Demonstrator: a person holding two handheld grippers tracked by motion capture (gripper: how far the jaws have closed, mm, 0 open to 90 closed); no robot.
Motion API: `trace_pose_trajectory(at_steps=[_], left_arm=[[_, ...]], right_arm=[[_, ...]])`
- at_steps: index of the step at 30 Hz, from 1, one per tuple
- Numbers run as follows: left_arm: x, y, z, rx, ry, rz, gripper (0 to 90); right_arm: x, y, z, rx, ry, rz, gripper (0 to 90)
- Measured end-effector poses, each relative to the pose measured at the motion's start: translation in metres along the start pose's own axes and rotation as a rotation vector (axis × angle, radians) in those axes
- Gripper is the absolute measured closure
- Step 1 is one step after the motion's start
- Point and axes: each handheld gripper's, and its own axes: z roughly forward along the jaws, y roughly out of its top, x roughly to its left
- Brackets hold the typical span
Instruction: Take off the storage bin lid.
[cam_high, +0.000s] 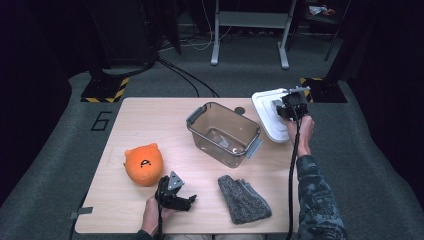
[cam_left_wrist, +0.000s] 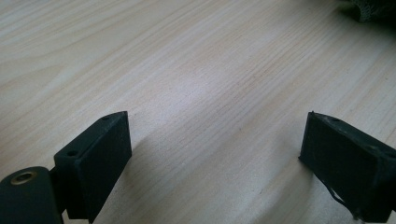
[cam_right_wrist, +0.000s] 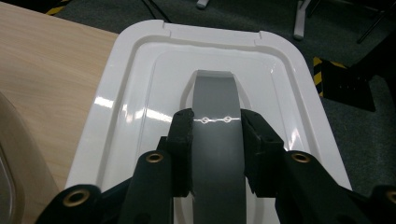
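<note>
High view: table holds a clear bin mid-table, an orange plush at left, a grey sock near the front edge. Nothing lies between lid and bin. White lid sits tilted at the table's right edge, just beside the bin; the right gripper clamps the lid's grey handle, jaws narrow, forearm reaching forward along the table's right side. Left gripper rests low by the plush, jaws wide, nothing held. "6" is marked on the floor.
</note>
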Motion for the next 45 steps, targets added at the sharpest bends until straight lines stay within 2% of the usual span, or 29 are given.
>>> trace_pose_trajectory(at_steps=[34, 39, 42, 45], left_arm=[[0.0, 0.0, 0.0, 0.002, 0.001, 0.005, 8.6], [0.0, 0.0, 0.0, 0.001, 0.001, 0.003, 8.6], [0.0, 0.0, 0.0, 0.001, 0.001, 0.003, 8.6], [0.0, 0.0, 0.0, -0.002, 0.001, 0.0, 8.5]], right_arm=[[0.013, -0.052, 0.053, 0.09, -0.014, 0.129, 66.4], [0.012, -0.059, 0.059, 0.102, -0.036, 0.146, 66.5], [0.011, -0.063, 0.063, 0.102, -0.046, 0.133, 66.4], [0.013, -0.067, 0.067, 0.119, -0.058, 0.153, 66.4]])
